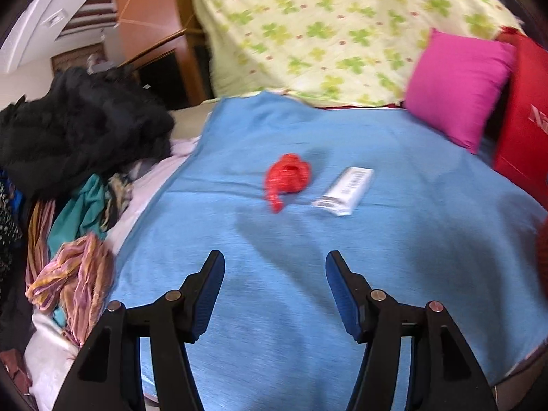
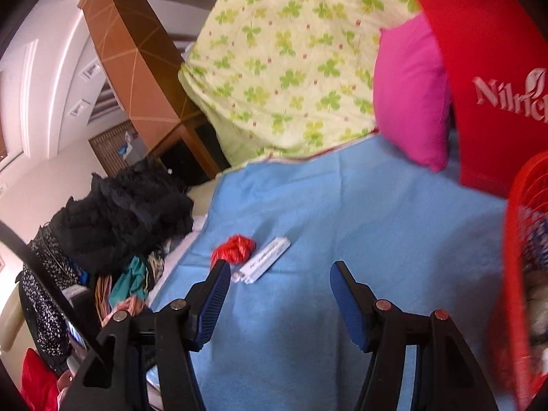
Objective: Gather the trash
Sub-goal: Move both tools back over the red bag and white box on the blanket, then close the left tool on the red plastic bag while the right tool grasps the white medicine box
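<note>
A crumpled red plastic wrapper [image 1: 287,179] lies on the blue bedsheet [image 1: 308,274], with a flat white tube-like packet [image 1: 344,190] just to its right. My left gripper [image 1: 275,262] hovers above the sheet a little short of both, open, nothing between its fingers. In the right wrist view the red wrapper [image 2: 234,249] and the white packet [image 2: 263,263] lie ahead and to the left of my right gripper [image 2: 280,272], which is open and empty. A red mesh basket [image 2: 517,274] holding scraps stands at the right edge.
A pile of dark and coloured clothes [image 1: 78,144] crowds the bed's left side. A pink cushion [image 1: 459,89] and a red bag [image 2: 486,78] stand at the back right before a clover-print quilt [image 1: 325,27]. A wooden cabinet [image 2: 130,58] rises behind.
</note>
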Tool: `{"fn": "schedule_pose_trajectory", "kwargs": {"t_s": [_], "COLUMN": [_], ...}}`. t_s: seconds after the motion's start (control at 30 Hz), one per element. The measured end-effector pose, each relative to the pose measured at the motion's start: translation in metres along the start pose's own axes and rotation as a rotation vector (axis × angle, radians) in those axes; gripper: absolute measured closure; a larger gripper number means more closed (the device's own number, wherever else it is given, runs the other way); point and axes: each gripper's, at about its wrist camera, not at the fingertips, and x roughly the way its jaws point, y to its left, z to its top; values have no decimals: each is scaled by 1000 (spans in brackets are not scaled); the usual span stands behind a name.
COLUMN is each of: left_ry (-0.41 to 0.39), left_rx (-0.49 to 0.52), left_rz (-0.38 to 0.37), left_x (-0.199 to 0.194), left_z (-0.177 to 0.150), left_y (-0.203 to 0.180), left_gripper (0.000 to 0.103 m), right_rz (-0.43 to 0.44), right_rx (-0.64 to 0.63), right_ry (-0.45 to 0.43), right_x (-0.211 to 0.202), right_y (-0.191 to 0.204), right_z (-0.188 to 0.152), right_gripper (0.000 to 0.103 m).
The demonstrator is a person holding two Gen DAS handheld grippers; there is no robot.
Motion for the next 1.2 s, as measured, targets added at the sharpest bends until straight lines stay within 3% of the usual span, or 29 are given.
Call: {"fn": "schedule_pose_trajectory", "kwargs": {"t_s": [0.23,0.47,0.7,0.8,1.03,1.1,1.2], "left_ry": [57,141,185,169,125,108,67], "left_rx": [-103,-193,-301,-322,-376,-382,-369], "left_rz": [19,84,107,130,153,129,63], "left_x": [41,85,108,114,128,132,135], "left_z": [7,10,15,21,35,41,54], "left_y": [38,65,83,93,110,109,101], "left_gripper": [41,41,41,41,41,41,41], "right_rz": [1,-83,-111,-150,-364,-407,-399], "right_rx": [17,-50,13,-16,-69,-80,-96], "right_ry": [120,202,254,294,420,448,428], "right_x": [53,109,185,220,292,303,301], "right_y": [17,34,54,71,86,83,78], "right_z": [-13,-24,-7,-3,-10,-14,-15], "right_gripper": [38,38,38,38,38,38,40]}}
